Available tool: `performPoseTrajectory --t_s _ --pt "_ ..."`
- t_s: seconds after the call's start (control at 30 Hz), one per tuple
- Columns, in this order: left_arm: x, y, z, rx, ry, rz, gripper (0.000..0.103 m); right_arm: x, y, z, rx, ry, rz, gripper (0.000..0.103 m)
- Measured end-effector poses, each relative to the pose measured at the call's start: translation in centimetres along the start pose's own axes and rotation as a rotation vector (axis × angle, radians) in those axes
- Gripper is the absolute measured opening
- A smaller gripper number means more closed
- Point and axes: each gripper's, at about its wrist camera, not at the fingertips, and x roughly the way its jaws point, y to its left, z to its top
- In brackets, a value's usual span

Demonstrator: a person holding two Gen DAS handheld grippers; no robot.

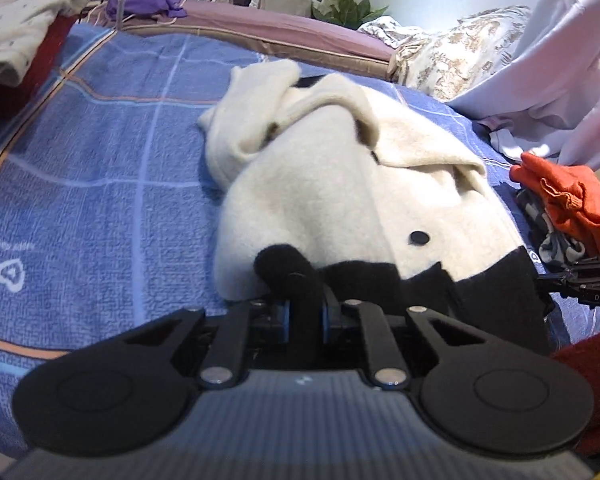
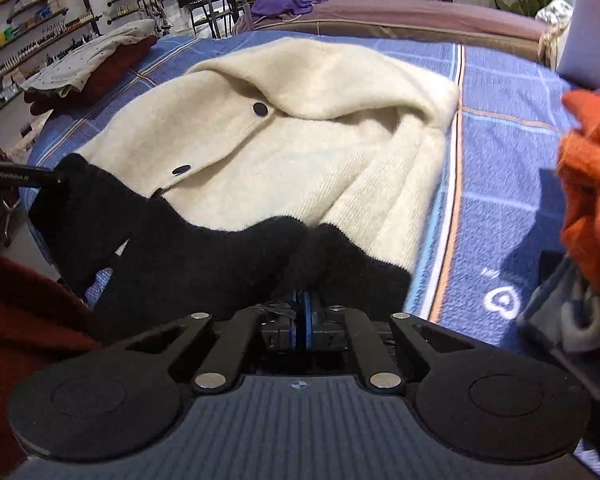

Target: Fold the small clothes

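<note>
A cream knit cardigan [image 1: 320,184] with black buttons and a black hem [image 1: 420,284] lies on the blue checked cloth [image 1: 100,168]. My left gripper [image 1: 305,316] is shut on the black hem at its left corner. My right gripper [image 2: 302,316] is shut on the black hem [image 2: 204,252] at the other corner; the cardigan [image 2: 300,120] spreads out ahead of it, its upper part folded over. The left gripper shows at the left edge of the right wrist view [image 2: 24,178]. The right gripper shows at the right edge of the left wrist view [image 1: 580,280].
An orange garment [image 1: 568,200] lies on grey clothes at the right, also in the right wrist view [image 2: 592,176]. A pale sheet [image 1: 560,60] hangs at the right. A folded cream cloth on red cloth [image 2: 92,60] lies at the left. A purple cloth [image 1: 144,2] lies behind.
</note>
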Motion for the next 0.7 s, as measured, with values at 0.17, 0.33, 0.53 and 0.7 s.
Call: performPoseTrajectory --t_s 0.17,0.33,0.53,0.7 --pt "-1.0 -2.1 0.9 0.067 0.045 -0.043 0.017 -3.3 -2.7 -0.7 -0.075 0.063 -0.19 0.006" --pt "-1.4 0.3 1.4 0.043 0.088 0.083 0.044 -5.1 -3.6 -0.7 -0.047 0.007 -0.178 0.064" --pt "-4.5 3.4 5.1 0.033 -0.065 0.185 0.06 -4.5 -0.2 5.6 -0.205 -0.18 -0.085 0.093" --pt "-1.8 4.0 9.3 0.035 -0.128 0.18 0.06 1.3 4.2 12.4 -0.367 -0.251 0.044 0.089"
